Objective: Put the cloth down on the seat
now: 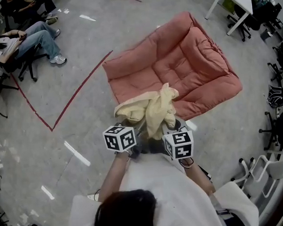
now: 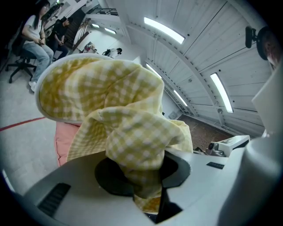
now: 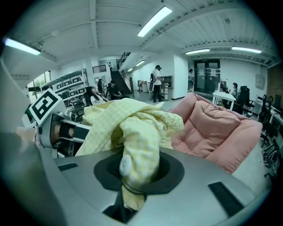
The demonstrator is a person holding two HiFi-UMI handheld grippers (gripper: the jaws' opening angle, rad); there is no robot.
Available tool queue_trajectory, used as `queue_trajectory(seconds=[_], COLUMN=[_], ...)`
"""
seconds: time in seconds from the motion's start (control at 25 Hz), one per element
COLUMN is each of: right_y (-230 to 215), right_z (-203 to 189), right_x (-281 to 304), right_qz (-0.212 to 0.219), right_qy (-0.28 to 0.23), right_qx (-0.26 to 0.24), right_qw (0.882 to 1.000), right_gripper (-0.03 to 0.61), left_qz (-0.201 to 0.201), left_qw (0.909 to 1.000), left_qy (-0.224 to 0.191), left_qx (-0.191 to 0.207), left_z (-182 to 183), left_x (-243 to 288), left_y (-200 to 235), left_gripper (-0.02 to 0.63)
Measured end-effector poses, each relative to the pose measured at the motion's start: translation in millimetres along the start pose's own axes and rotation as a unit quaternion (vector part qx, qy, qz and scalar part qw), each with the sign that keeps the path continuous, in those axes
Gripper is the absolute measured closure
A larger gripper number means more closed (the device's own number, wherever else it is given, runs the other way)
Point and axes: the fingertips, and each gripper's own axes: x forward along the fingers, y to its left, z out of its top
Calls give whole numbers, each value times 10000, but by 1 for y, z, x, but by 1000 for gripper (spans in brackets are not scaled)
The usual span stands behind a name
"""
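Note:
A yellow checked cloth (image 1: 151, 109) hangs bunched between my two grippers, above the near edge of the pink cushioned seat (image 1: 186, 58) on the floor. My left gripper (image 1: 133, 135) is shut on one part of the cloth (image 2: 132, 132); folds of it fill the left gripper view, with a strip of the seat (image 2: 64, 139) behind. My right gripper (image 1: 165, 132) is shut on another part of the cloth (image 3: 135, 141), which has a white button on it. The seat (image 3: 216, 128) lies to the right in the right gripper view. The fingertips are hidden by fabric.
Red tape lines (image 1: 76, 93) run across the grey floor left of the seat. A seated person (image 1: 24, 43) is at the far left. A white table (image 1: 235, 0) and office chairs (image 1: 281, 118) stand on the right side.

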Motion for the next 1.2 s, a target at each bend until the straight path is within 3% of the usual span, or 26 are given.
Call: queue_trajectory(seconds=[0.4,0.68,1.2], right_y=[-44,-76,-114], right_z=[37,55,44], right_x=[63,119,212], right_qz=[510,764,1011], right_qy=[242,379,885], right_qx=[-252,-349,-348], right_qw=[9981,9957,9903], right_gripper=[494,494,494], left_qz=[422,805,1323], left_qw=[9982,9953,9892], left_qy=[-206,-331,-276], left_qx=[-374,-428,-574], left_z=[44,75,84], left_x=[53,97,166], left_y=[29,60,134], left_gripper=[497,497,497])
